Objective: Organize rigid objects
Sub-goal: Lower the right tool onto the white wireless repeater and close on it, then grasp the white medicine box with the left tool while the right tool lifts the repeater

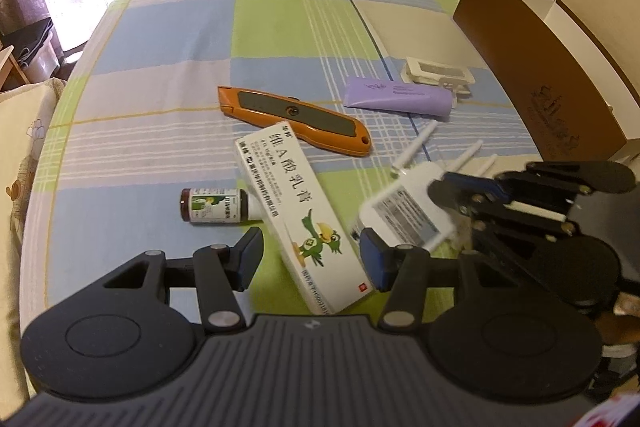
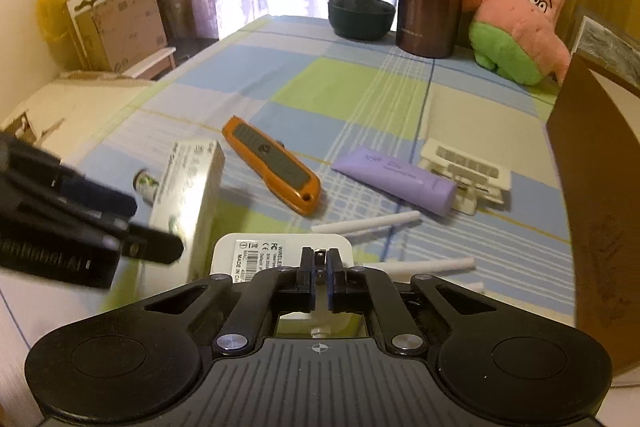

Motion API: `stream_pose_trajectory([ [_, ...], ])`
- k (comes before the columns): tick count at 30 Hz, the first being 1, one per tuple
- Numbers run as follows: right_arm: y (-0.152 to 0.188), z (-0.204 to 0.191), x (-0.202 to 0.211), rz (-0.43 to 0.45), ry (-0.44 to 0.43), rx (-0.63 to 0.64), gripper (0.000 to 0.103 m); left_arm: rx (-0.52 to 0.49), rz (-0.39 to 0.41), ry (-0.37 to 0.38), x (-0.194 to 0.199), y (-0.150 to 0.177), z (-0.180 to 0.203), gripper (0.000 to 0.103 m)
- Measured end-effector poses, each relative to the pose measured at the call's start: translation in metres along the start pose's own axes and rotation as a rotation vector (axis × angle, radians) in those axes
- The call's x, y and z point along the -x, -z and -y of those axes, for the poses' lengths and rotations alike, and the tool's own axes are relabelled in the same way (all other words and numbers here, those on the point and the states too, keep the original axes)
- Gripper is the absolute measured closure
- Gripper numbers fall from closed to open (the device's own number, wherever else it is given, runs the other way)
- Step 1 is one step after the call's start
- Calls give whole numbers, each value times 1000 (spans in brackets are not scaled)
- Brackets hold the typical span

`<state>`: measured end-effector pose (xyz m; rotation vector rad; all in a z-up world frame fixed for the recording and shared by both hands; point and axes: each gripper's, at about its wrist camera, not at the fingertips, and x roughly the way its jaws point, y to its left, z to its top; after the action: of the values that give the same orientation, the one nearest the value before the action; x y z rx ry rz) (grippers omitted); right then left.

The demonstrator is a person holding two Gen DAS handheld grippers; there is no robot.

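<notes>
Right gripper: fingers closed tight on the near edge of the white wireless router, label side up, antennas pointing away over the desk. Left gripper: fingers part open, straddling the near end of the white ointment box; pad contact cannot be told. Small brown bottle touching the box's left side. Orange utility knife beyond. Purple tube lies against a white plastic holder; brown carton at right.

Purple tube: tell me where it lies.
In both views the purple tube lies flat on the table's right side, against the white clip, right of the orange knife.
</notes>
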<state>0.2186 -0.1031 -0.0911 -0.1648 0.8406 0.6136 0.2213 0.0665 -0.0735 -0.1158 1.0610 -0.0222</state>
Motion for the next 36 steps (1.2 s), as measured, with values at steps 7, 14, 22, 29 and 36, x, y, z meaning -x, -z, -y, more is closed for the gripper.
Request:
stream_pose_trajectory([
  [7, 17, 10, 22, 6, -13, 35, 102, -20, -13, -9, -12, -4, 10, 54],
  [14, 18, 3, 31, 18, 18, 93, 102, -17, -25, -41, -24, -9, 13, 54],
  [22, 20, 12, 23, -30, 38, 43, 102, -40, -44, -86, -42, -11, 20, 60],
  [29, 25, 12, 25, -3, 40, 32, 102, -50, -51, -86, -46, -7, 22, 64],
  [36, 27, 7, 24, 18, 56, 63, 102, -63, -50, -87, -49, -8, 25, 68],
])
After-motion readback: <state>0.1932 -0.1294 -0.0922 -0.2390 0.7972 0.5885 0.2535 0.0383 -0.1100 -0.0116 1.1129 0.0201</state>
